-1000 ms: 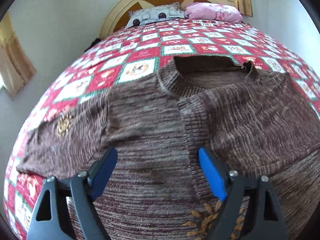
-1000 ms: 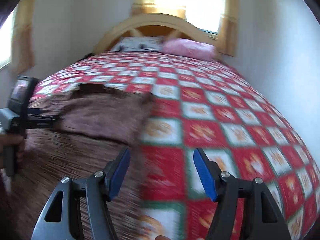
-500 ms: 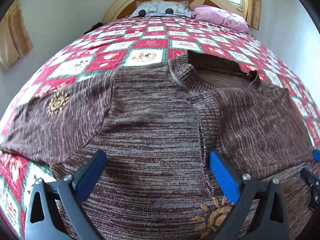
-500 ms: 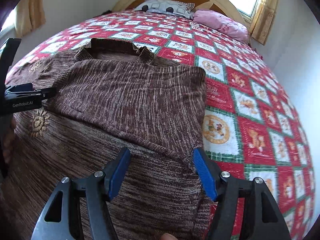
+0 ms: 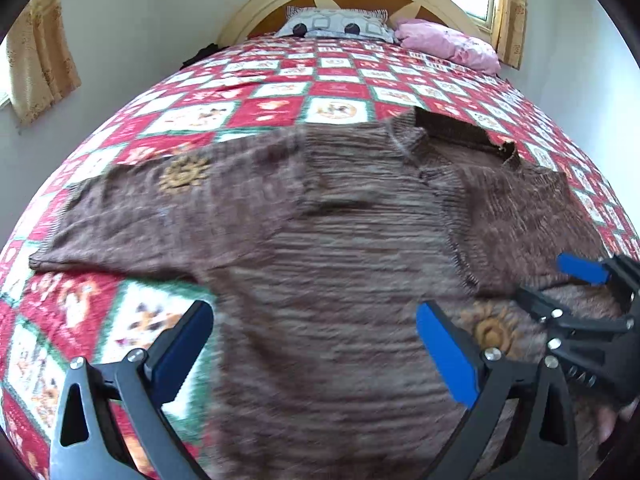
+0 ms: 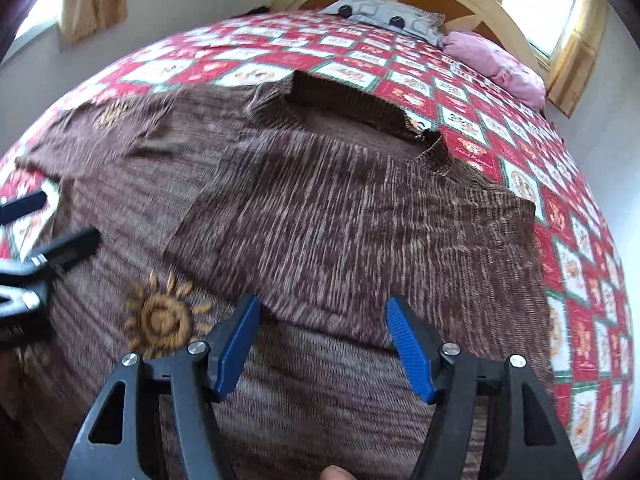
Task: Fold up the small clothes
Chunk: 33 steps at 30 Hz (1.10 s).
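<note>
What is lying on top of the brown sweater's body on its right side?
The right sleeve is folded in across the brown sweater, covering part of the chest. A sun motif shows beside it. Whatever pattern lies under the sleeve is hidden.

Brown sweater on quilt, rt sleeve folded in, rt gripper open above.

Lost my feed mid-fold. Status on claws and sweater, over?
Left claw open, empty. Right claw open, empty, over the folded-in sleeve. Brown sweater flat on quilt, other sleeve still spread. Nothing in the way.
</note>
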Available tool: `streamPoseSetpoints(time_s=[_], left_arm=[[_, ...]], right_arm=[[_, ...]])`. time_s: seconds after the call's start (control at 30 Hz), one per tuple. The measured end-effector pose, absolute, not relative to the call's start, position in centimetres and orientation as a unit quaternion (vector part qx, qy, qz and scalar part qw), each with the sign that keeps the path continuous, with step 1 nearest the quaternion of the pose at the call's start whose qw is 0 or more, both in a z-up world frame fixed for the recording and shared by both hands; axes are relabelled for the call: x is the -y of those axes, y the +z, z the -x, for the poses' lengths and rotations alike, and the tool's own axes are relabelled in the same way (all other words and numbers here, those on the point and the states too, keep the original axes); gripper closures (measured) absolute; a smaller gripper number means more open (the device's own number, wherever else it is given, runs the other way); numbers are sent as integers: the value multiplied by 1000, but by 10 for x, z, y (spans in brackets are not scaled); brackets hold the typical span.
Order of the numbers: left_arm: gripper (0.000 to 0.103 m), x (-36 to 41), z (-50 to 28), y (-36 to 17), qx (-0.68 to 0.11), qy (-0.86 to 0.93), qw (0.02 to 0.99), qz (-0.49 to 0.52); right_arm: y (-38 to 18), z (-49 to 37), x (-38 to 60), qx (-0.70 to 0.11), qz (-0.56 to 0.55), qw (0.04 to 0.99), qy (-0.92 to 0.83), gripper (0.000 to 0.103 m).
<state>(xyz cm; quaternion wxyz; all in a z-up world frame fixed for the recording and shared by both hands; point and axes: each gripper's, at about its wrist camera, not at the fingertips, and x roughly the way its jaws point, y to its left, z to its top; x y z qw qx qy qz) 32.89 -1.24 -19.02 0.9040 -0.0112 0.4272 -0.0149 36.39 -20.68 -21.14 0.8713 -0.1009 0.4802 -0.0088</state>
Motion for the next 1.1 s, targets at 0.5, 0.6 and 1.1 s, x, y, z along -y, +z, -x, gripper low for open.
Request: streamPoseSetpoints(time_s=[0.5,0.6,1.1], left_arm=[[0,-36,-310,-181,-405,37,912,-49],[0,-47,-310,-186,-412,46,909,-55],[0,-107,-319,-203,-442,101,890,-53]], right_arm=[[-224,-422,188,-450,28,892,-20,36],[-221,-412,187,-454,27,890,-16,36],[-205,-346,118,-410,123,903,50,36]])
